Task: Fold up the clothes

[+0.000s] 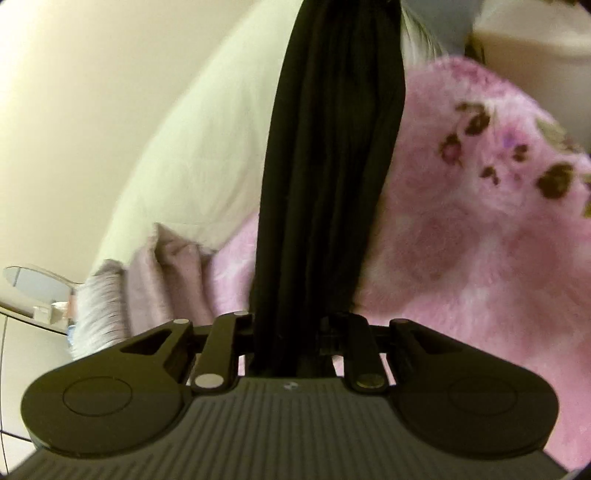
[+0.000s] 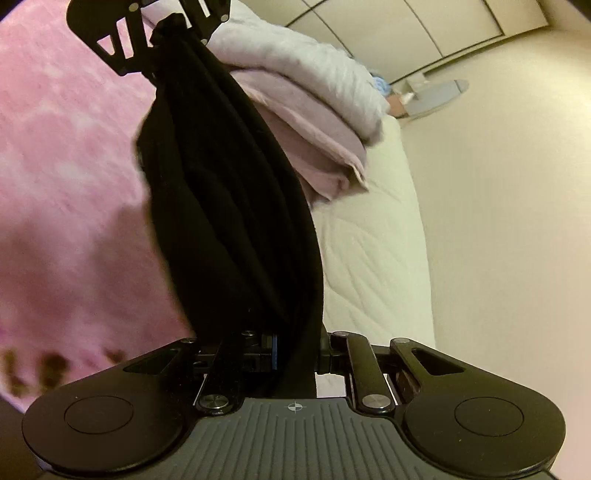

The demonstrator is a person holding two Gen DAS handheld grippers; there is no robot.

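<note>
Right gripper (image 2: pixel 291 354) fingers pinch one end of a bunched black garment (image 2: pixel 229 206), stretched lengthwise toward the left gripper (image 2: pixel 162 33), upper left, clamping the other end, above a pink blanket (image 2: pixel 62 184) on the bed (image 2: pixel 373 251).

No legible text, label, brand or number in either wrist view. Only sign noted: a small white crosshair mark (image 2: pixel 294 407) on the ribbed grey housing (image 2: pixel 295 443) in the right wrist view. The left wrist view shows a small pale mark (image 1: pixel 287 386) at the matching spot, too blurred to read.
</note>
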